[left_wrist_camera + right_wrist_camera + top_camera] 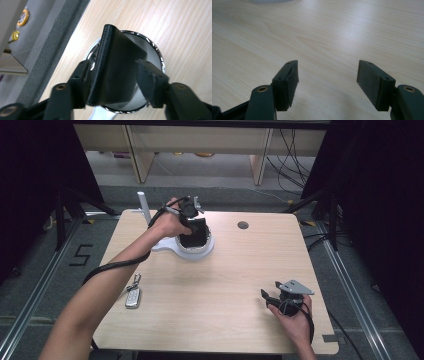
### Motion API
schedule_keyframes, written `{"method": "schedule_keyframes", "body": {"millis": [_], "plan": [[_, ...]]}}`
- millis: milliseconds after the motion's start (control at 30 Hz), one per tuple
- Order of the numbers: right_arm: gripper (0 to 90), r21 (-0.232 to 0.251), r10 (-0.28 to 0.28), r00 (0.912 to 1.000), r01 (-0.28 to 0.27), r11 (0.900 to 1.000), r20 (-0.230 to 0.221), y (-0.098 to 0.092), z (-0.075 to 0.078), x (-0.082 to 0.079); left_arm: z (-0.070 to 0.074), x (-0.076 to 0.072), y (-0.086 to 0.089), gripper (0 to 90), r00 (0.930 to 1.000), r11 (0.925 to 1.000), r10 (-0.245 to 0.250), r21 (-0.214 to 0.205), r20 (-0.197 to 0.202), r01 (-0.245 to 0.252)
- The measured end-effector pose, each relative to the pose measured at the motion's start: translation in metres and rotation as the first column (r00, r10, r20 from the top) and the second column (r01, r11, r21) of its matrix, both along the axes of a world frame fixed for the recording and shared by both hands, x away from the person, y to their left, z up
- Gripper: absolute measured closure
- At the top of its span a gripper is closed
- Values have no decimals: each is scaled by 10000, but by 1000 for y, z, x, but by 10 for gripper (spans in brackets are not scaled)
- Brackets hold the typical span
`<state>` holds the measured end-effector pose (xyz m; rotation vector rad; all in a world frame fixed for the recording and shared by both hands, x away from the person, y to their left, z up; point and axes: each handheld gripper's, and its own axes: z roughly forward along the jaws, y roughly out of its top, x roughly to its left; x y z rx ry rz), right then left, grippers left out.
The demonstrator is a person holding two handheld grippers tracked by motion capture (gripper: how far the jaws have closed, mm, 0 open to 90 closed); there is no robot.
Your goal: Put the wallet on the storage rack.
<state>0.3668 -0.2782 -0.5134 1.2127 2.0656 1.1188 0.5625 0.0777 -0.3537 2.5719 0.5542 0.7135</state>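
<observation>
Black leather fills the gap between the jaws of the left gripper [113, 80]: a folded wallet [113, 67] stands on edge there, its rounded spine up and toward the left jaw. The jaws stand wide, and a sliver of space shows between the right pad and the leather, so I judge the wallet let go rather than held; on the left side, contact is too close to call. The wallet rests in a shiny metal bowl [160, 58] with a chrome rim, which sits on a white stand [167, 245] at the far left of the wooden table [225, 285].

Over at the near right, the right gripper [327, 82] hovers just above bare wood, jaws wide apart with nothing between them.

A set of keys [133, 296] lies near the left edge, well apart from both grippers.

The step looks like placing the wallet in the bowl, just about done. Next, the left hand should lift straight back without catching the leather or tipping the stand.
</observation>
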Motion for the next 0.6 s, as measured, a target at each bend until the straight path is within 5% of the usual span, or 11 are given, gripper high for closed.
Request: {"method": "schedule_keyframes", "body": {"millis": [233, 300, 600], "plan": [[347, 82, -101, 9999, 102, 9999, -91, 0, 0, 0, 11, -30, 24, 417, 9999, 9987, 65, -513, -159, -73], [346, 112, -84, 9999, 85, 9999, -118, -1, 0, 1, 14, -46, 37, 416, 9999, 9955, 37, -943, -107, -47], [342, 266, -290, 9996, 291, 9992, -32, -1, -1, 1, -1, -78, 69, 408, 9968, 9913, 462, -1202, -659, -539]]}}
